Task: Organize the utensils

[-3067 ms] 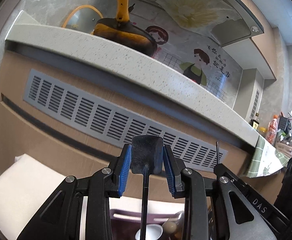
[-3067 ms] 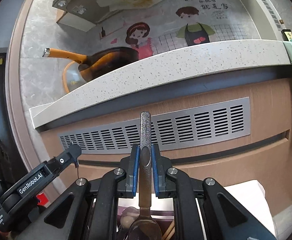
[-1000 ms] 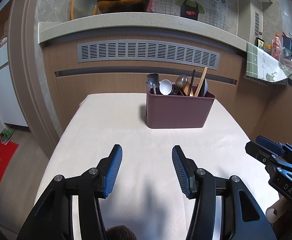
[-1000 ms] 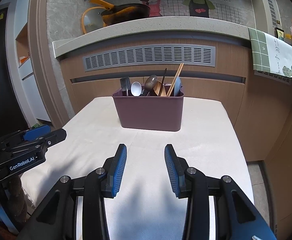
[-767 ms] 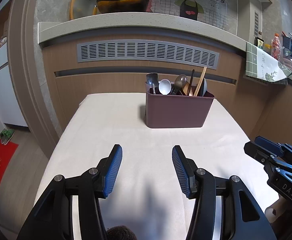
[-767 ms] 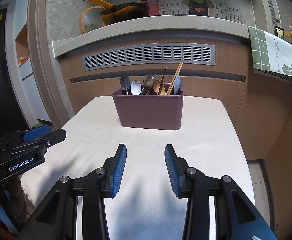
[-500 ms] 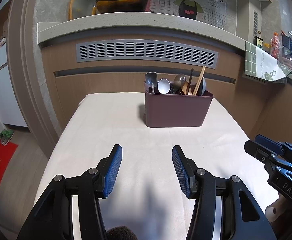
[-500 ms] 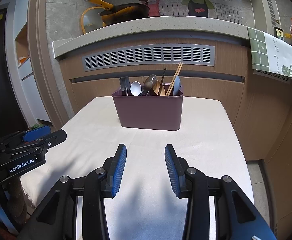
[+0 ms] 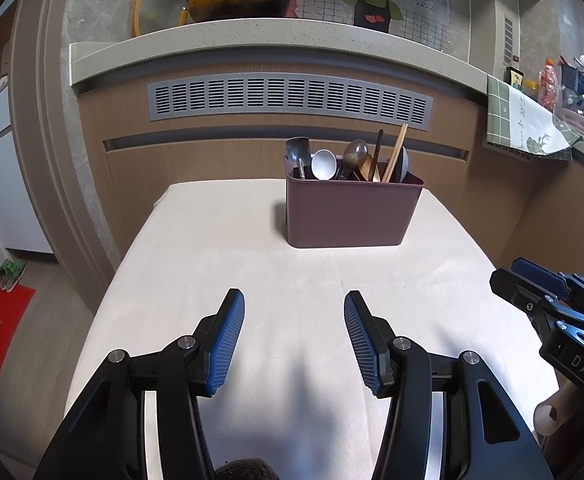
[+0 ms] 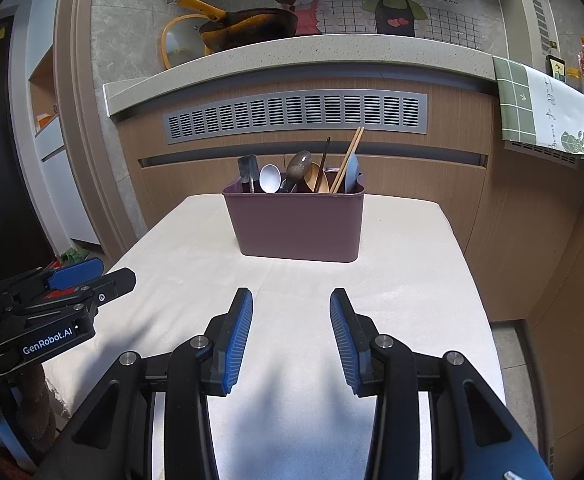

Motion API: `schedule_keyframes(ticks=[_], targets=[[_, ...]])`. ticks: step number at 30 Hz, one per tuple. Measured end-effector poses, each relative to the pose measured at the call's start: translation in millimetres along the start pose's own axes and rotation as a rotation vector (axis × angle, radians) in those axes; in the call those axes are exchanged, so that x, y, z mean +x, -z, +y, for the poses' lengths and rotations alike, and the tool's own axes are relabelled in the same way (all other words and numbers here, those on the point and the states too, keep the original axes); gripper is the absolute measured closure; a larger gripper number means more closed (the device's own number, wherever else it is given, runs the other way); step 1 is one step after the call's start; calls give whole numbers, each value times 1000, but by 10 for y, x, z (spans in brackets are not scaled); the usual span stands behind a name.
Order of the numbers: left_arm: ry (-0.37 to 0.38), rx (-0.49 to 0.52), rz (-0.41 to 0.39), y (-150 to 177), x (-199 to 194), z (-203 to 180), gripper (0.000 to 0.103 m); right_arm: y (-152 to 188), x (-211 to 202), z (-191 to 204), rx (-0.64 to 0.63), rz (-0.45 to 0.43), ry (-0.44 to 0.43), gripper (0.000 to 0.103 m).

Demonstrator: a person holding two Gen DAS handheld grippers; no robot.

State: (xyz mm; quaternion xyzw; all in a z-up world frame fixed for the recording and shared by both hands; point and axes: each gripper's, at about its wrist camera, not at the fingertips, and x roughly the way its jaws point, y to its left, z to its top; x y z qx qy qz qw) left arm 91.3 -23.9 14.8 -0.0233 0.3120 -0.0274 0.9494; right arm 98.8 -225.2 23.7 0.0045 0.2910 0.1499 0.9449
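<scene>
Utensils [image 9: 346, 162] now all stand in the maroon caddy [image 9: 352, 214]; I've pulled both tools back, left tool [image 9: 294, 336] and right tool [image 10: 291, 330] spread, empty; sorting looks done.

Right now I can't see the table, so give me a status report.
Left hand-held gripper open, empty. Right hand-held gripper open, empty. Utensils all upright in the bin. Nothing in the way.

Left gripper [image 9: 294, 308] no longer clamps the black spatula [image 9: 297, 151], right gripper [image 10: 291, 304] no longer clamps the metal spoon [image 10: 298, 169], both apparently standing in the maroon holder [image 9: 352, 212] well ahead of the now empty, parted jaws
</scene>
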Motion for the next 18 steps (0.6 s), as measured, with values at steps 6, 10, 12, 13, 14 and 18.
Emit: schedule_keyframes(ticks=[6,10,12,13,14,18], targets=[[3,0,-1,1,-7,5,50,-9,-16,11,-6,-4,10,65],[39,-16,19,19,21,38,50,-18,-27,30,-12,-5,15,65],[57,-32,38,32,54,62,50,-22,-25,39,-15,-4,17,65],[63,-42,50,37,76,82,50,-22,-21,44,-15,-2,19,65],[64,-52,58,40,92,102,50,-27,-11,49,-15,1,19,65],[65,-128,64,31,114,321,50,-35,56,96,-37,14,25,64]])
